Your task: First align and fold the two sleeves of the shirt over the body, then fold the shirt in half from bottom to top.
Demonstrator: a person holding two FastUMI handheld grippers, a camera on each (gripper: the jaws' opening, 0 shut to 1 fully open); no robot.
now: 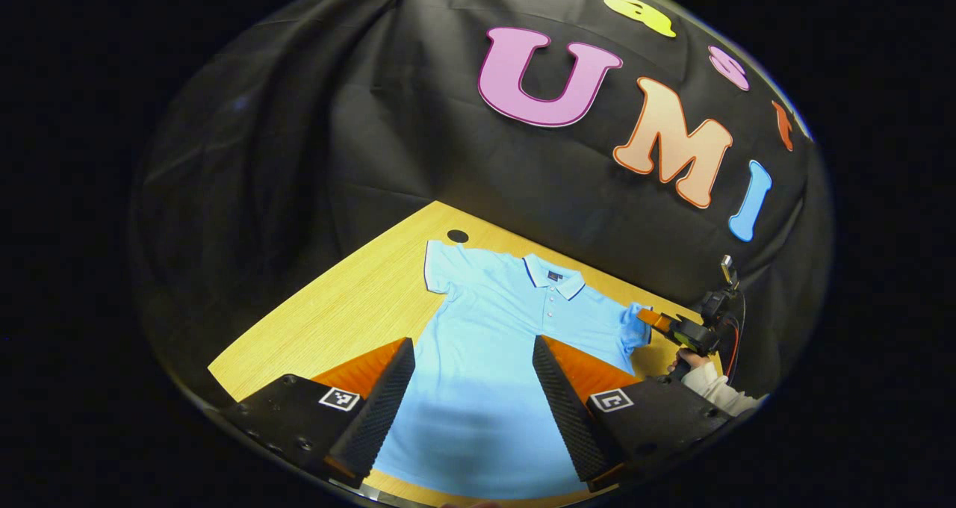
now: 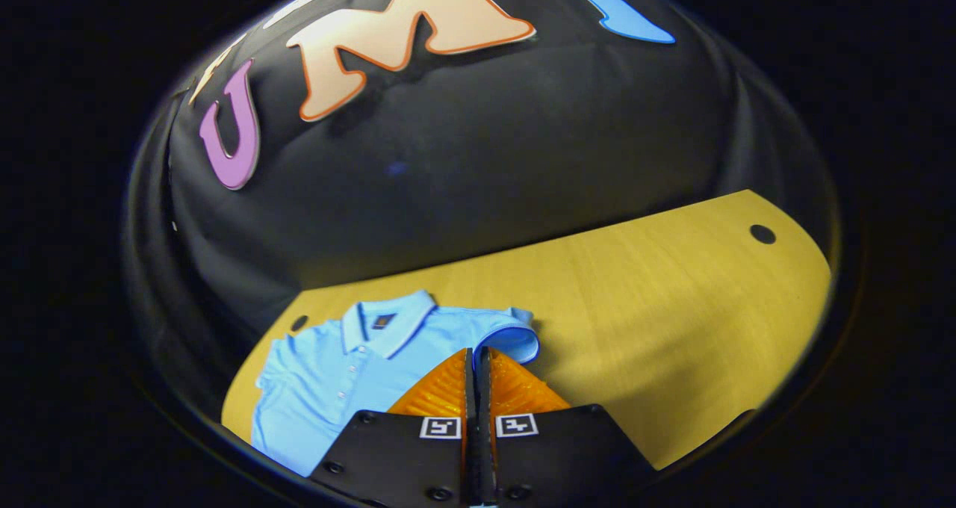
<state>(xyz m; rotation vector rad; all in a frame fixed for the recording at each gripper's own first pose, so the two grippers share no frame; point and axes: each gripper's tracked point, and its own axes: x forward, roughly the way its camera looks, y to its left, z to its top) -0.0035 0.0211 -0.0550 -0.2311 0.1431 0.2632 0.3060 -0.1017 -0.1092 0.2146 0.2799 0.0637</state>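
Light-blue short-sleeved polo shirt [image 1: 493, 344] lay flat and face up on the yellow wood-grain bench [image 1: 351, 299], collar toward the black cloth booth wall [image 1: 314, 119], hem toward the near edge. White-trimmed collar [image 1: 553, 275] and a short row of buttons were visible down the placket.

Left gripper view: left hand-held gripper [image 1: 472, 388] hovered above the lower body of the shirt, its two fingers spread wide with shirt fabric showing between them; nothing was held. One sleeve [image 1: 441, 267] lay spread flat near a dark round hole in the bench [image 1: 457, 236]. At the opposite sleeve [image 1: 635, 327], the right hand-held gripper [image 1: 648, 318] was at the sleeve's edge, held by a hand [image 1: 691, 358] in a pale cuff.

Right gripper view: right hand-held gripper [image 2: 476, 358] had its fingers pressed together. The sleeve end [image 2: 515, 340] was lifted and curled just beyond the fingertips, its dark-edged cuff turned up off the bench. Whether fabric was pinched between the fingers could not be told; the tips hid the contact point. The rest of the shirt [image 2: 328, 373] lay flat to that view's left, collar [image 2: 385, 325] toward the wall. Bare bench stretched off to the right, with a second round hole [image 2: 762, 234] near its far corner.
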